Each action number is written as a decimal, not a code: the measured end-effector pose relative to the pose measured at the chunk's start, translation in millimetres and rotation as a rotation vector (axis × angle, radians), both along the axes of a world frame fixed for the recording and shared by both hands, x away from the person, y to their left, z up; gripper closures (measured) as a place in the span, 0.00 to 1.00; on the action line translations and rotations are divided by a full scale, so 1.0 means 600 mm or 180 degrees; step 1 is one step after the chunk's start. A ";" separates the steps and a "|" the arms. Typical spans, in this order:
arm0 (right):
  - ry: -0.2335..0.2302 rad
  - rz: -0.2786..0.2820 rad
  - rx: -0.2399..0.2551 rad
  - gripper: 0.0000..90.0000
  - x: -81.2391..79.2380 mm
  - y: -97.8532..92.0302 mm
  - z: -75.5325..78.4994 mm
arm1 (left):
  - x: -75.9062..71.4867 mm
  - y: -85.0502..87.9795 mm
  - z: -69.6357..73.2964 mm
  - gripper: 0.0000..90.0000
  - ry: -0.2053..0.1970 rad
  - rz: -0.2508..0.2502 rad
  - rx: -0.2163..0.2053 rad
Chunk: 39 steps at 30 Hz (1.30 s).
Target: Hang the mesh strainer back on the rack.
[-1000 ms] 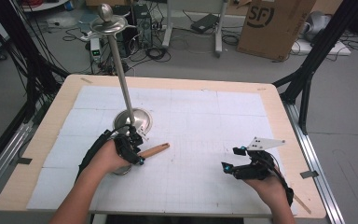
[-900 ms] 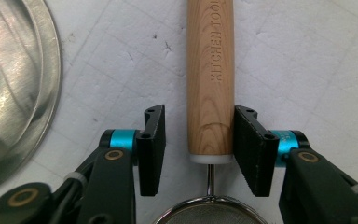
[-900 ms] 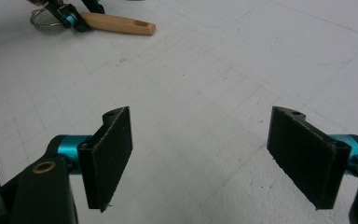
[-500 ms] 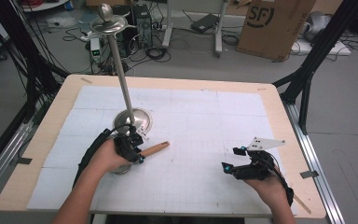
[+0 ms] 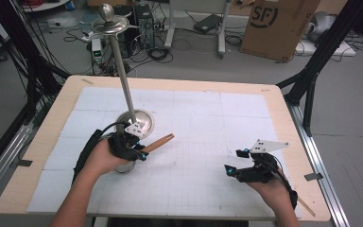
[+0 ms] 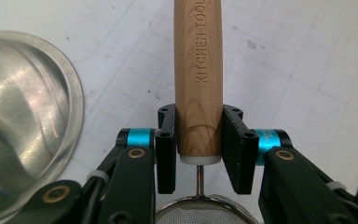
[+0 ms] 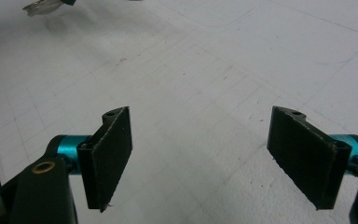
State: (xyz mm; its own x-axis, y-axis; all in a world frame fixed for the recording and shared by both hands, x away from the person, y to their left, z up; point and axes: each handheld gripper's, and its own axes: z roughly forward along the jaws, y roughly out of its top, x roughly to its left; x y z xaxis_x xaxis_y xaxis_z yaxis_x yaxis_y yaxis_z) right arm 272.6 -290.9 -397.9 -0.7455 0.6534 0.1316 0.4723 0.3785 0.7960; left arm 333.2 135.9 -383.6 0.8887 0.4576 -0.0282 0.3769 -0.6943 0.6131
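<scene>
Left gripper view gives us the closest reading: the left gripper (image 6: 199, 149) has its two black jaws clamped on the round, light wooden handle (image 6: 198, 79) stamped "KITCHEN TOOL", gripping at the handle's lower end, just above a white collar and a thin metal stem. Below that stem we see the rim of a fine wire-mesh strainer bowl (image 6: 200, 215), so we judge the tool to be a small sieve held close to its bowl. A grip this near the bowl places the weight next to the jaws and should keep the tool from swinging. The handle points away from the camera, over the white gridded table mat (image 6: 307, 70).

Just beside the gripper, at the left edge of this view, sits the polished, domed steel base (image 6: 25, 116) of a stand. In the high view that base (image 5: 141, 121) carries a slim, tilted-looking metal pole (image 5: 123, 71) topped with a small disc and ball; we cannot tell whether the pole truly leans or the lens makes it seem so. The left hand (image 5: 105, 158) rests low near this base, which suggests to us that the stand is the intended destination for the strainer.

Well apart, toward the table's right side, the right gripper (image 5: 238, 171) hovers with its jaws wide apart and nothing between them, evidently on standby. In the right gripper view we see bare mat between its pads (image 7: 109, 156).
</scene>
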 end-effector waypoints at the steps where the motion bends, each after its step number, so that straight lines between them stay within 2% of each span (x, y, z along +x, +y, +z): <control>1: -0.0002 0.0005 -0.0006 0.24 0.000 0.000 0.000 | -0.001 0.002 0.002 0.77 -0.0009 0.0006 -0.0031; 8: 0.0006 0.0004 -0.0017 0.24 0.000 0.001 0.000 | -0.011 0.015 0.022 0.77 -0.0121 -0.0016 -0.0336; 14: -0.0011 0.0012 -0.0002 0.24 0.002 0.003 0.001 | -0.018 0.028 0.032 0.77 -0.0218 -0.0037 -0.0480; 19: -0.0007 0.0022 -0.0023 0.24 0.000 0.006 0.000 | -0.026 0.043 0.042 0.77 -0.0368 -0.0062 -0.0612; 27: -0.0024 -0.0001 -0.0021 0.24 0.001 0.001 0.001 | -0.039 0.077 0.076 0.77 -0.0527 -0.0099 -0.0899; 32: -0.0038 0.0035 -0.0012 0.24 -0.002 0.004 0.003 | -0.044 0.089 0.087 0.76 -0.0696 -0.0157 -0.1000; 35: -0.0033 0.0021 -0.0004 0.24 -0.004 0.003 0.003 | -0.045 0.093 0.093 0.76 -0.0726 -0.0136 -0.1019; 37: -0.0029 0.0022 0.0000 0.24 -0.005 0.003 0.004 | -0.045 0.097 0.098 0.76 -0.0767 -0.0146 -0.0984; 39: -0.0025 0.0011 -0.0003 0.24 -0.006 0.002 0.005 | -0.045 0.100 0.103 0.76 -0.0769 -0.0131 -0.1044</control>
State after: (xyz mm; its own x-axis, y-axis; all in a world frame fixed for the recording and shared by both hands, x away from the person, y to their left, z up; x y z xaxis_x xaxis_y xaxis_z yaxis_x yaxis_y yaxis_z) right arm 269.2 -289.6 -395.1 -0.7487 0.6510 0.1252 0.4648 0.3810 0.7993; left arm 306.1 196.2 -322.0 0.9050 0.4230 0.0450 0.1710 -0.4586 0.8720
